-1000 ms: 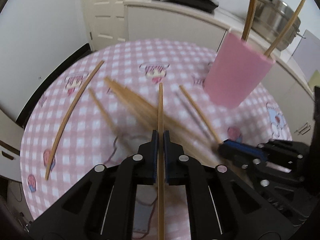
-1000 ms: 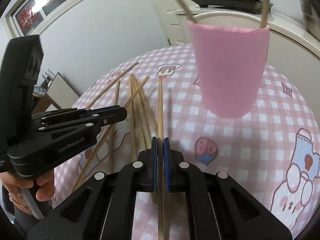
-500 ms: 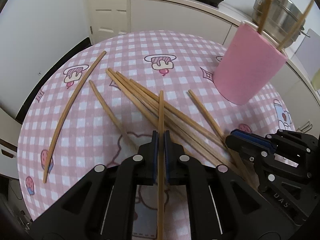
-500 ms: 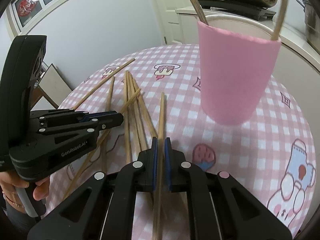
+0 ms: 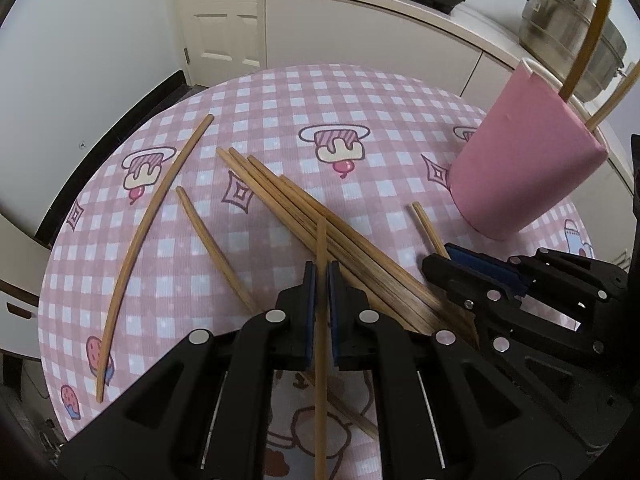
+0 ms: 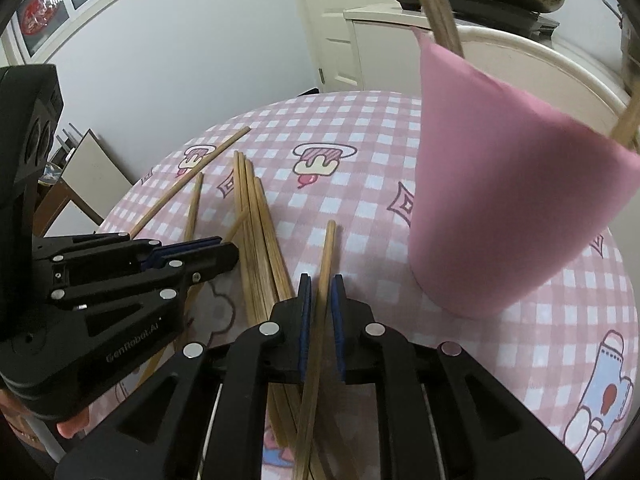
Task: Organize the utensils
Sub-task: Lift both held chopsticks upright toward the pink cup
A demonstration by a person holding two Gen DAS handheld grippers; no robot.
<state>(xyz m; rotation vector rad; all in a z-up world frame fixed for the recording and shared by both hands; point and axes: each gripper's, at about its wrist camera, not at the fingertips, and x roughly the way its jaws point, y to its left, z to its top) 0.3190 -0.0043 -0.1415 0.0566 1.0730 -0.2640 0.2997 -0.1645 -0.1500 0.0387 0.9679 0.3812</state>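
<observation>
My left gripper (image 5: 321, 276) is shut on a wooden chopstick (image 5: 321, 240) that lies along its fingers, low over the table. My right gripper (image 6: 321, 290) has a second chopstick (image 6: 327, 248) between its pads; the jaws look slightly parted and the stick leans. A bundle of several chopsticks (image 5: 316, 216) lies on the pink checked tablecloth (image 5: 280, 120), also in the right wrist view (image 6: 256, 216). A pink cup (image 5: 524, 168) holding two chopsticks stands at the right, close in the right wrist view (image 6: 500, 200). The two grippers are side by side.
A long curved chopstick (image 5: 152, 224) and a short one (image 5: 212, 240) lie left of the bundle. Another chopstick (image 5: 428, 228) lies near the cup. A white counter (image 5: 380, 40) with a pan and a steel pot (image 5: 568, 32) stands behind the round table.
Both grippers have come down and back toward the near side of the table. The right gripper's jaws have parted a little and its chopstick now tilts.
</observation>
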